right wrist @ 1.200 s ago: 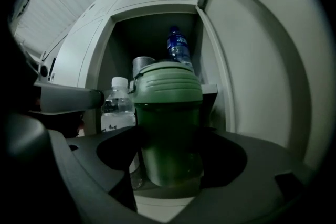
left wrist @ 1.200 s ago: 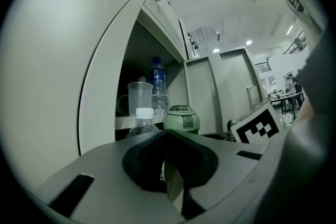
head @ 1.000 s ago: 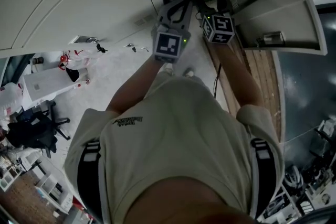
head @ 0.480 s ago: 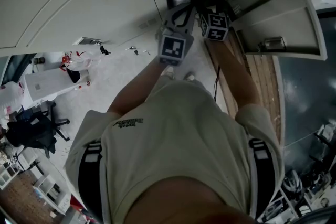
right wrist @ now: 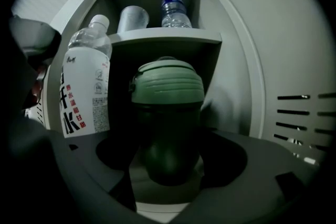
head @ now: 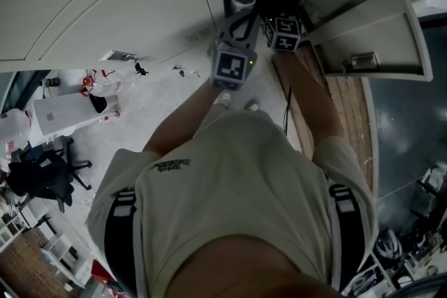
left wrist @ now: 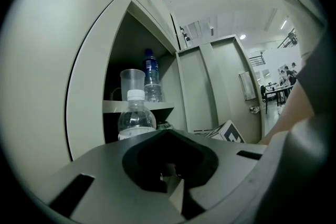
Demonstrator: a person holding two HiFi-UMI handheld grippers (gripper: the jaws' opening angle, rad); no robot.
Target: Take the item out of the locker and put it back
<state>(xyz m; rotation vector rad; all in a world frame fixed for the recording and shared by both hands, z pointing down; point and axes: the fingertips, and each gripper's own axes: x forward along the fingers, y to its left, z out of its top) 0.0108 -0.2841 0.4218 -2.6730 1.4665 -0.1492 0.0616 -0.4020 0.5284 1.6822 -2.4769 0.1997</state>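
Locker (right wrist: 231,86): door open, lower bay holding a water bottle (right wrist: 86,86) and a green flask (right wrist: 167,113); cup (right wrist: 131,19) and blue-capped bottle (right wrist: 175,12) on the shelf above.
Green flask: upright in the lower bay, just right of the water bottle, base seemingly a shade off the floor.
Right gripper (right wrist: 168,165): spread wide about the flask's dark body below the ribbed lid, apparently clamped on it.
Left gripper (left wrist: 168,165): jaws together on nothing, level outside the doorway.
Handling: likely rigid, smooth-walled and slippery, hefty if filled (contents unseen).
Hold: best at mid-body, under the lid's overhang, flask upright.
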